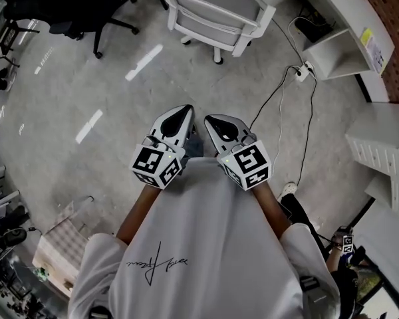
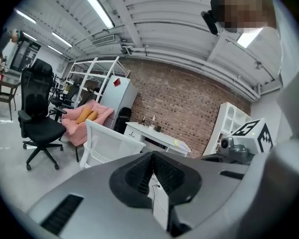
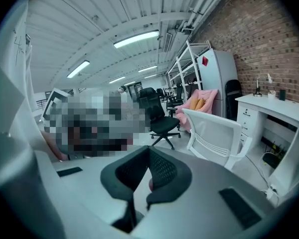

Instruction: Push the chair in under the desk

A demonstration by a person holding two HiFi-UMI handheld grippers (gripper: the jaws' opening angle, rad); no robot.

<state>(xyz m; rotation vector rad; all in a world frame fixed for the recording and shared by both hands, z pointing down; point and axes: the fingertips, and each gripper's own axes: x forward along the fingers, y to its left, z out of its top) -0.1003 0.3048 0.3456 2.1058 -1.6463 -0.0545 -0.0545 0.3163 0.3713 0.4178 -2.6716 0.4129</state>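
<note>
The white mesh-back chair [image 1: 213, 12] stands on the grey floor, pulled away from the white desk [image 1: 339, 12] at the upper right. The left gripper view has the chair [image 2: 107, 143] in front of the desk [image 2: 157, 136]. In the right gripper view the chair [image 3: 214, 133] is left of the desk [image 3: 271, 108]. I hold both grippers close to my chest, far short of the chair. My left gripper [image 1: 179, 113] [image 2: 153, 171] is shut on nothing. My right gripper [image 1: 216, 120] [image 3: 148, 171] is shut on nothing too.
A black office chair [image 1: 73, 8] stands at the upper left. A cable runs over the floor to a power strip [image 1: 302, 72] by the desk. A white shelf unit [image 1: 386, 151] lies at the right, and a box [image 1: 60, 244] at the lower left. A pink sofa [image 2: 84, 118] is behind.
</note>
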